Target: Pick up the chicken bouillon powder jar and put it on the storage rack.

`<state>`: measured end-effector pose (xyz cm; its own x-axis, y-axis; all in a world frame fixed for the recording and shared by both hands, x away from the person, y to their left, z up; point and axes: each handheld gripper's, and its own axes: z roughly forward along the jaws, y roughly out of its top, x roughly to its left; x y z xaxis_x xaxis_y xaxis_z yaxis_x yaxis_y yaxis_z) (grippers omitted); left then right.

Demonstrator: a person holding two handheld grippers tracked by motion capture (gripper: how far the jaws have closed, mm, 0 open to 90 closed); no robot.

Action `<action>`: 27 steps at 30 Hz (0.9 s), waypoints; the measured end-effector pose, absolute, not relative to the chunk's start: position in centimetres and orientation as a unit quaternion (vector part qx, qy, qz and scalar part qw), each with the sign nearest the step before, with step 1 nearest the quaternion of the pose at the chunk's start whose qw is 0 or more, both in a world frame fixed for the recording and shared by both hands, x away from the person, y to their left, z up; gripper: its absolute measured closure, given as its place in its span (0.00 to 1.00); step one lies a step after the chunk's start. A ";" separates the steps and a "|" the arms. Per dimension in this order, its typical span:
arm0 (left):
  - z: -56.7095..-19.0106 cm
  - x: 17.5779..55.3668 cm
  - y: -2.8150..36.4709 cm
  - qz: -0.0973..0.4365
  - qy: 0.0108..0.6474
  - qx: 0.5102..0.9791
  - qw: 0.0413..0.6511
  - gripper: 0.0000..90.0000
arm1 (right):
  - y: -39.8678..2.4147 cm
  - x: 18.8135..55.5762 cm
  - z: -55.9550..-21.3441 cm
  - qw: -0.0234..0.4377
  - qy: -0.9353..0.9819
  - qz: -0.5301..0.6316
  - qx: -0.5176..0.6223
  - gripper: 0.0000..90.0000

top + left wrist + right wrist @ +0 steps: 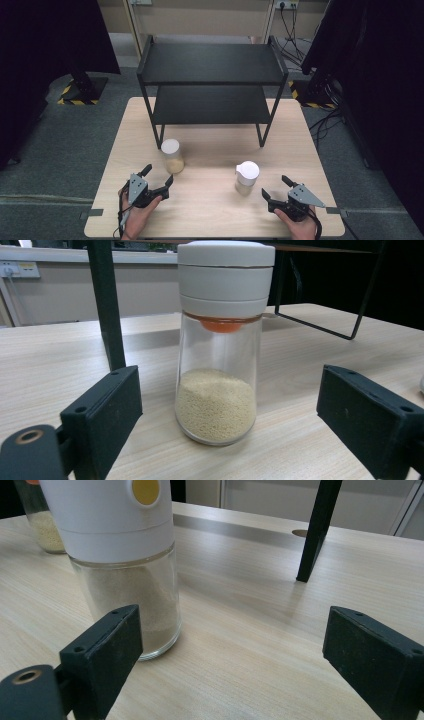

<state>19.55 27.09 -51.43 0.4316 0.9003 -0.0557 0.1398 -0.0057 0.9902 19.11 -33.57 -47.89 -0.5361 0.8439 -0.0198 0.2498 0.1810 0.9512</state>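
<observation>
Both claws are gaping wide and empty: the left claw is lining up on the left jar, the right claw is hovering beside the right jar on the worktop. Closing in looks next.

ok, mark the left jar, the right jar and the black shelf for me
left jar (216, 405), left gripper view, on its grain-filled glass body
right jar (132, 597), right gripper view, on its glass body
black shelf (210, 62), high view, on its top board
</observation>
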 end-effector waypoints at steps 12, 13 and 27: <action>-50.5 20.7 26.7 0.334 0.403 0.619 0.586 0.13 | -33.6 19.2 -47.9 0.289 0.711 0.512 0.385 0.10; -50.5 20.8 26.7 0.333 0.402 0.619 0.587 0.13 | -33.6 19.1 -47.9 0.289 0.711 0.512 0.385 0.10; -50.3 24.2 25.2 0.334 0.417 0.609 0.587 0.18 | -33.7 19.3 -47.8 0.284 0.712 0.512 0.387 0.10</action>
